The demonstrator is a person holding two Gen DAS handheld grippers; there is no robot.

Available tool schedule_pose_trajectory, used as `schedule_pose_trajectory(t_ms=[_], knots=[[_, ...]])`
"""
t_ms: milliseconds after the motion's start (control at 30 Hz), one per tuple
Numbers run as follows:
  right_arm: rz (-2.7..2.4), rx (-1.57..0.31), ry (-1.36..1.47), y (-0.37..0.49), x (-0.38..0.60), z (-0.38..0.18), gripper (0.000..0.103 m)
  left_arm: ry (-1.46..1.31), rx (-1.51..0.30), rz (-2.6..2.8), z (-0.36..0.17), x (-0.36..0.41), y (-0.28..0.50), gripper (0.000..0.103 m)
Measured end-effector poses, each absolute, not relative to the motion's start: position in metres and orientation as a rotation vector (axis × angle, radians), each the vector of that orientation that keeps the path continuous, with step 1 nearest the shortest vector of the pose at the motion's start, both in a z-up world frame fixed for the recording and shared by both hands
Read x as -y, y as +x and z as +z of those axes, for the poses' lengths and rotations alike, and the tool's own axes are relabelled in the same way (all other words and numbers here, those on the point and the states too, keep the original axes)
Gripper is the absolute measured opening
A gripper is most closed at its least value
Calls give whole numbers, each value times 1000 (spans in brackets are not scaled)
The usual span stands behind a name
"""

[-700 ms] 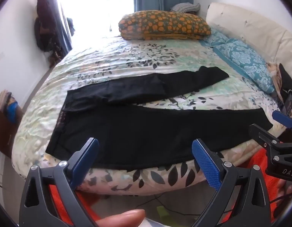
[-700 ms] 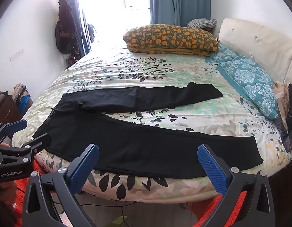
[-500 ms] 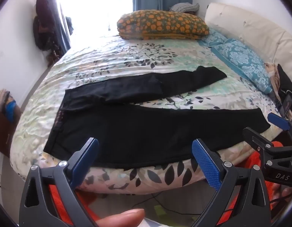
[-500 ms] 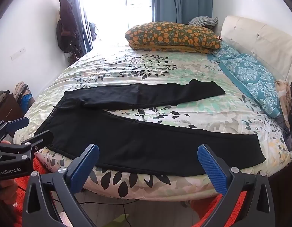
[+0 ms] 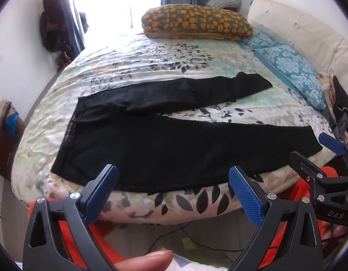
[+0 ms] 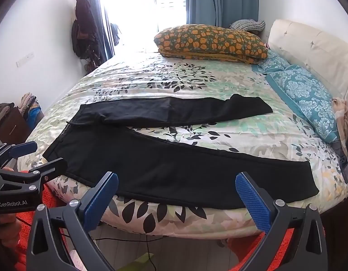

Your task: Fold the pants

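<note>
Black pants lie spread flat on the floral bedspread, waistband to the left, the two legs splayed apart to the right; the near leg runs along the bed's front edge. They also show in the right wrist view. My left gripper is open and empty, just short of the near leg's lower edge. My right gripper is open and empty, at the near leg's edge further right. Each gripper shows in the other's view: the right one and the left one.
An orange-patterned pillow lies at the far end of the bed, teal pillows and a cream headboard along the right. Clothes hang on the left wall. A cable lies on the floor below the bed edge.
Both grippers have moved a little closer to the bed and slightly higher; the pants look larger and nearer. The pants have not moved.
</note>
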State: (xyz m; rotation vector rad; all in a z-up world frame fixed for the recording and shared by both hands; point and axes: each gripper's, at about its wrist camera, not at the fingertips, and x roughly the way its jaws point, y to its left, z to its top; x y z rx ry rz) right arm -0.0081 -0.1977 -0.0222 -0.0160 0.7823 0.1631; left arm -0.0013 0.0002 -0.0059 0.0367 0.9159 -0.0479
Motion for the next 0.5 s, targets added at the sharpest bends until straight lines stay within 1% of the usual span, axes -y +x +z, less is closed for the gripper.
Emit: schedule_pose_trajectory(t_ms=[500], knots=[[164, -794, -20, -5, 196, -25, 103, 45, -937, -47, -12, 2, 2, 100]])
